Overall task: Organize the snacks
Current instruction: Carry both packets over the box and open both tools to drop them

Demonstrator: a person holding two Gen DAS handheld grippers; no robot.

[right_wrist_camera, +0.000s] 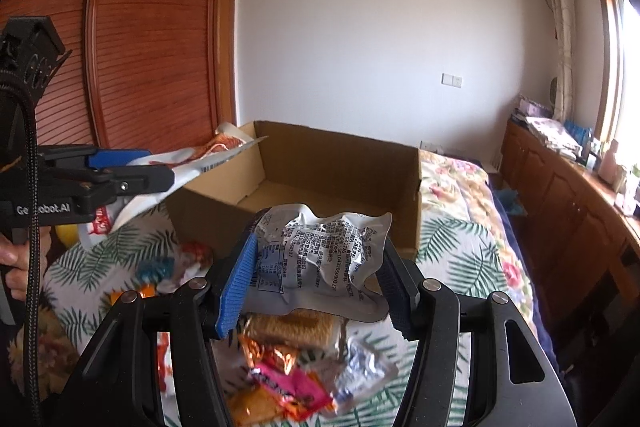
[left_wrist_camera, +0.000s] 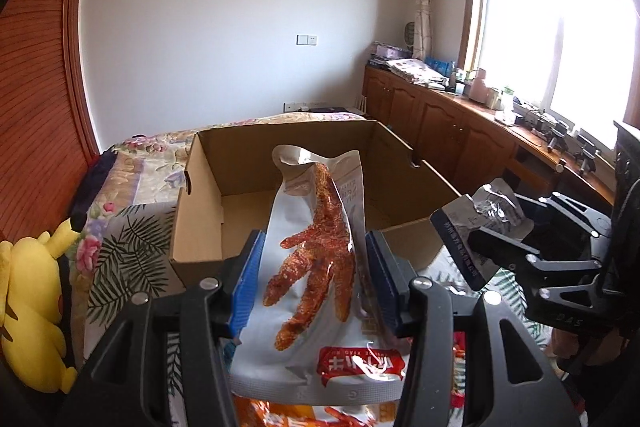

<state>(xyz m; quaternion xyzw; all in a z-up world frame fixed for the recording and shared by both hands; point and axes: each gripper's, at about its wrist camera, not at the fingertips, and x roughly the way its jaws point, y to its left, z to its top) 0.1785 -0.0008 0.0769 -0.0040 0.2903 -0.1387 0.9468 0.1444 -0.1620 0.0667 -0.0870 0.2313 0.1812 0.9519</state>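
My left gripper (left_wrist_camera: 316, 279) is shut on a white chicken-feet snack packet (left_wrist_camera: 316, 267), held lengthwise above the bed, its far end over the near rim of the open cardboard box (left_wrist_camera: 200, 195). My right gripper (right_wrist_camera: 316, 275) is shut on a crumpled silver packet (right_wrist_camera: 320, 251) with printed text, held just in front of the box (right_wrist_camera: 400, 187). The box looks empty inside. In the left wrist view the right gripper (left_wrist_camera: 480, 247) shows at the right with its silver packet (left_wrist_camera: 480, 215). In the right wrist view the left gripper (right_wrist_camera: 132, 167) and its white packet (right_wrist_camera: 200, 155) show at the left.
Several loose snacks (right_wrist_camera: 288, 375) lie on the floral bedspread (right_wrist_camera: 452, 227) below the right gripper. A yellow plush toy (left_wrist_camera: 32, 307) sits at the bed's left. Wooden cabinets (left_wrist_camera: 440, 123) with clutter run under the window. A hand (right_wrist_camera: 16, 267) holds the left gripper.
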